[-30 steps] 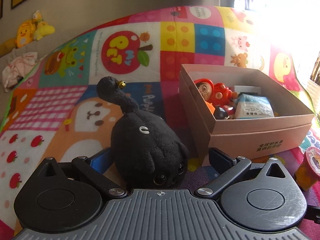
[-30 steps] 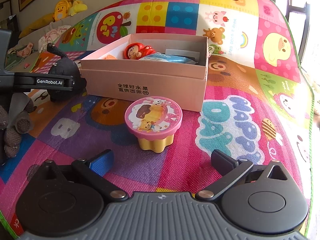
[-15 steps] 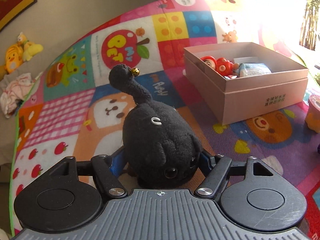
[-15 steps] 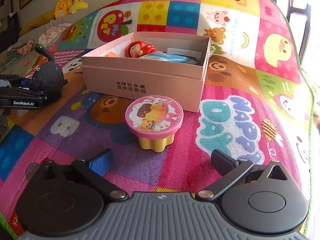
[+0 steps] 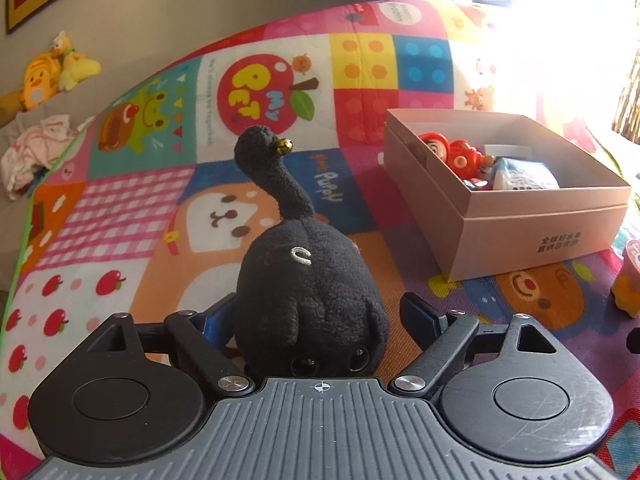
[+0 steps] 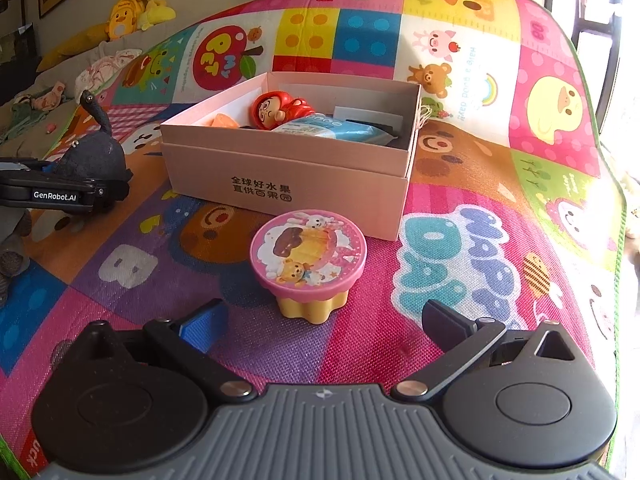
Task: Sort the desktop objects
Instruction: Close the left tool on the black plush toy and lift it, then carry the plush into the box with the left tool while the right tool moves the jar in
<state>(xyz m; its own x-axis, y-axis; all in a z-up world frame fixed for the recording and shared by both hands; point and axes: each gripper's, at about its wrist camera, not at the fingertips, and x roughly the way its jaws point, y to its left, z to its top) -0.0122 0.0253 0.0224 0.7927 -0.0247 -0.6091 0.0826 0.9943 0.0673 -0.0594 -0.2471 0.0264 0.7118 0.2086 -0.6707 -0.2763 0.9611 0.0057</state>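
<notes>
Between the fingers of the left gripper (image 5: pixel 316 312), a fuzzy black plush cat with a long upright tail (image 5: pixel 308 292) is sitting on the colourful cartoon-printed foam play mat (image 5: pixel 132 208). A tiny gold bell (image 5: pixel 283 144) is hanging at the tail's rounded tip. That gripper is standing open: the blue-padded left finger is lying against the plush's flank, while the right finger is staying clear of it, a gap showing between them. To the right, a rectangular pale-pink cardboard box with printed black characters (image 5: pixel 536 236) is resting on the mat, holding a glossy red plastic doll figure (image 5: pixel 456 152) and a soft blue-and-white wrapped packet (image 5: pixel 524 176).

The right gripper (image 6: pixel 324 320) is hovering with its fingers spread wide, gripping nothing. Just ahead of it, a round pink-lidded pudding cup with a scalloped yellow base (image 6: pixel 309 256) is standing upright on the mat, just beside the box's front corner (image 6: pixel 288 184); whether they are touching cannot be told.
</notes>
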